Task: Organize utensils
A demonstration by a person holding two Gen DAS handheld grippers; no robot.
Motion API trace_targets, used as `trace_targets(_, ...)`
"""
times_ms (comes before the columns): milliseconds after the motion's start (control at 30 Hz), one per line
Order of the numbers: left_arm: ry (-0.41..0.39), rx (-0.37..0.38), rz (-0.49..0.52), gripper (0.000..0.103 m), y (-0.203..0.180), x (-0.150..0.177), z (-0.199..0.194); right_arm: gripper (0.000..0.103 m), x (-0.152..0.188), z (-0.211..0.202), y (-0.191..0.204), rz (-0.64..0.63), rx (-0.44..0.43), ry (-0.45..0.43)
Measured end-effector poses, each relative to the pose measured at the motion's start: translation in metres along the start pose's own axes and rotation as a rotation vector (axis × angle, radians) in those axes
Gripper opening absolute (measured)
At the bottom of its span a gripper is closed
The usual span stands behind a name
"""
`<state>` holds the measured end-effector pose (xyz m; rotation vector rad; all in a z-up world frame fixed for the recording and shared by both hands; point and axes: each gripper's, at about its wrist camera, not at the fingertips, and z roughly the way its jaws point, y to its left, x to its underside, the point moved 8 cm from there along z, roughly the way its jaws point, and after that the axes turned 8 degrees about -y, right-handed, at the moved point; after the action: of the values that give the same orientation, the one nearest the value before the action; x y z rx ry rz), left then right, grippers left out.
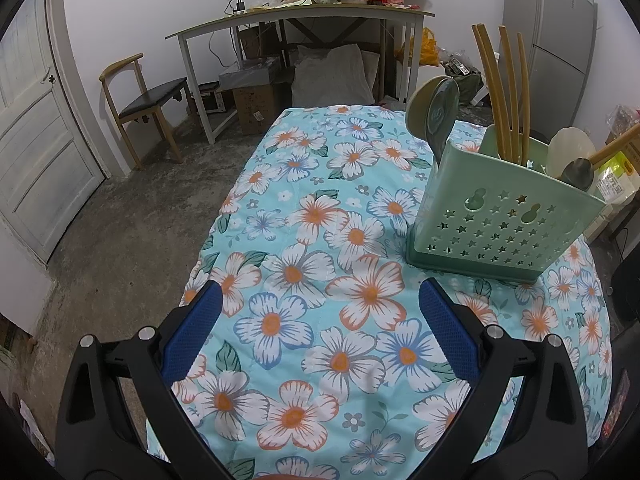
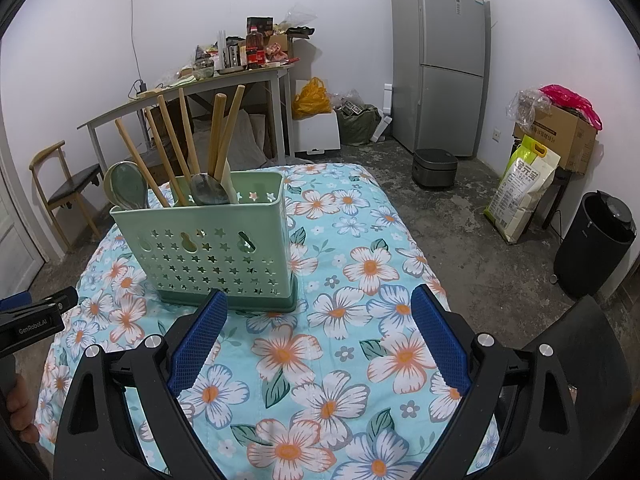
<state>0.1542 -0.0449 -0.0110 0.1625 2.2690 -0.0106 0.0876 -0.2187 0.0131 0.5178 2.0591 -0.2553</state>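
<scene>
Right now both tongs hang over the flower-print cloth (image 2: 352, 360) that covers the desk, and neither grips anything. From the left wrist view, the left tongs (image 1: 320, 308) stand spread wide, blue pads (image 1: 192, 332) well apart, with only cloth between them. The right tongs (image 2: 318, 312) are spread wide too, empty, with the tip of their left pad just in front of the holder's base.

A pale green utensil holder (image 2: 216, 252) stands upright on the cloth, its front wall pierced with star-shaped holes and two gourd-shaped cutouts. It sits ahead and to the right of the left tongs, and ahead and slightly left of the right tongs. Inside it, several wooden chopsticks (image 2: 176, 152) lean at different angles. A green spoon (image 2: 128, 188) rests bowl-up at the holder's left end, and a darker spoon (image 2: 208, 190) with a wooden handle stands nearer the middle.

At the left edge of the right wrist view, the black body of the left tool shows, with part of a hand (image 2: 16, 404) below it.
</scene>
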Motion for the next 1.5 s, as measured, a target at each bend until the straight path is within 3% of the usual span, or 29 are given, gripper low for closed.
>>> trace_targets(1500,0.007,0.004,-0.002,0.095,-0.0013,0.0024,-0.0005,0.09,-0.0003,-0.0012,0.0001,0.0,-0.002,-0.002)
